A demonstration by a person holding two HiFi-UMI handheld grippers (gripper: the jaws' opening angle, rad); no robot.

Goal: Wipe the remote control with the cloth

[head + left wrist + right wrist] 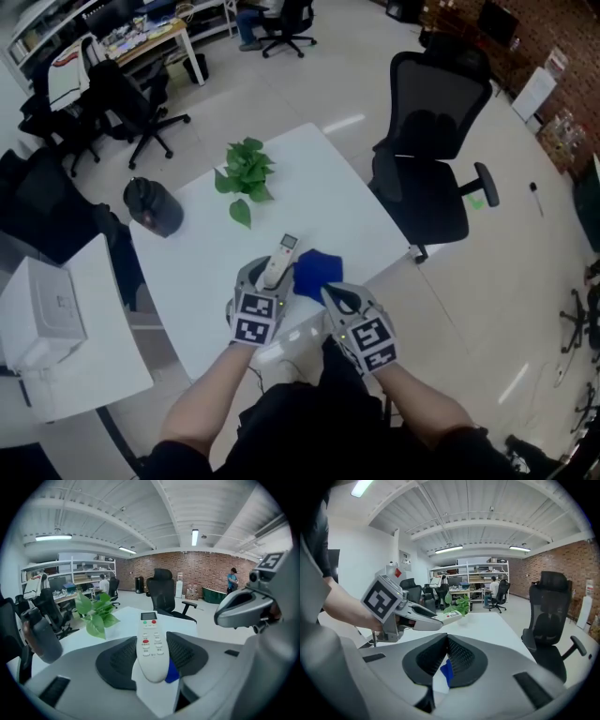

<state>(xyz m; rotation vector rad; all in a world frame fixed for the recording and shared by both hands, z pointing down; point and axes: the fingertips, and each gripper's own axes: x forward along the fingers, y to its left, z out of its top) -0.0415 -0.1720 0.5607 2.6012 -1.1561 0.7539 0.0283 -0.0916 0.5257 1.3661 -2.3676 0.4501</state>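
- The jaws of my left gripper [152, 657] are clamped on the lower half of the white remote control [151, 637], one pad against each long edge. They stand fairly wide apart because the body fills the gap.
- The remote's long axis runs straight out along those jaws, away from me. Its display end is foremost and its button face is turned up.
- The jaws of my right gripper [446, 660] are pressed together on a fold of the blue cloth [446, 671]. In the head view the rest of the cloth bunches out ahead of them.
- The cloth lies just to the right of the remote, beside its front half, at about the same height. I cannot tell whether they touch.
- From my right gripper view the remote sits ahead and to the left.
- As I judge it, my right hand is the one to move. It should carry the cloth leftward onto the button face and then stroke along the long axis while my left holds steady.
- Both things are held in the air over the near part of the white worktop [328, 202].
- Farther out on the worktop lie a green leafy plant [246, 173] and a dark cap [152, 204].
- A black office chair [431, 141] stands beyond its right edge.
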